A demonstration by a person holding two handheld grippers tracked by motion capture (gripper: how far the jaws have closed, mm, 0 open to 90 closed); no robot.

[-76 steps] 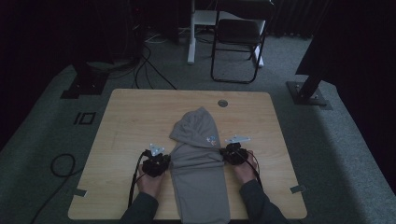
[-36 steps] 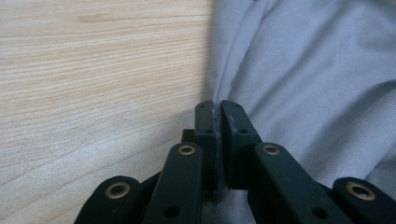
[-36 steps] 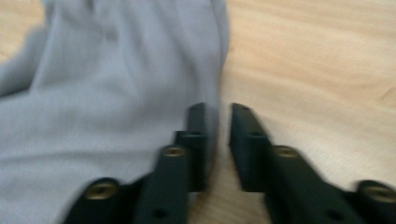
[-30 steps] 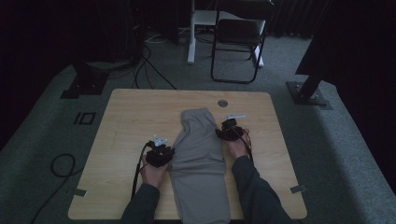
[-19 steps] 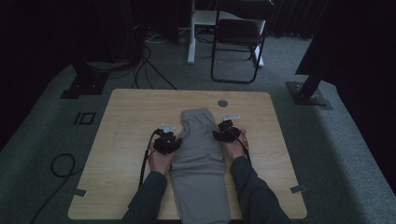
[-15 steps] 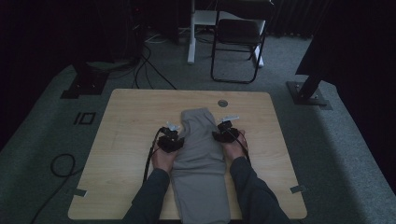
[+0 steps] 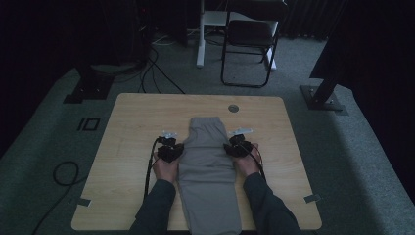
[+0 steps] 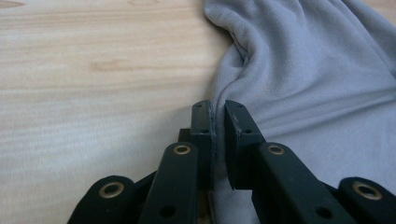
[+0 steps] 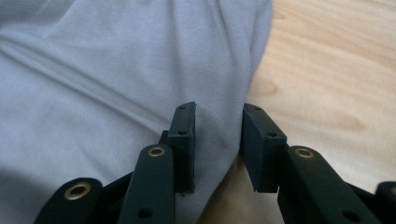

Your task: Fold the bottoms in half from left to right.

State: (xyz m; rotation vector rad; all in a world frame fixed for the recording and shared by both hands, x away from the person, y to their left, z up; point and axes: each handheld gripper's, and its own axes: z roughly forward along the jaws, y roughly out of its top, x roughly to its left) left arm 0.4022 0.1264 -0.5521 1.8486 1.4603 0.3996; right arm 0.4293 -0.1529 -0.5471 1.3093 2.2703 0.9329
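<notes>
Garment: we see a grey hooded top [image 7: 208, 161] lying lengthwise down the middle of the wooden counter [image 7: 132, 117], its far end already folded back on itself, its near end running off toward the person's edge.

Left tool: our left tool [image 8: 213, 128] sits at the cloth's left edge; its jaws have just been closing and now pinch a thin ridge of the grey fabric, with only a sliver of gap between them.

Right tool: our right tool [image 9: 217, 140] sits at the cloth's right edge; its jaws have also been closing, but they stand clearly apart with a fold of the edge between them (we would not call this a grip yet, since the pads do not seem to press on it).

Step in hand: we judge that both edges are being taken up level with each other, for another fold.

Doing it well: we should finish closing the right tool before lifting anything, so that both sides rise together and the fold stays square.

Bite: we want every layer of the edge inside each pinch, not just the top one; the left ridge looks thin, so it may slip.

Lift: we should keep both hands at the same height and the cloth lightly taut between them.

Risk: an uneven pull would skew the folded far end.
</notes>
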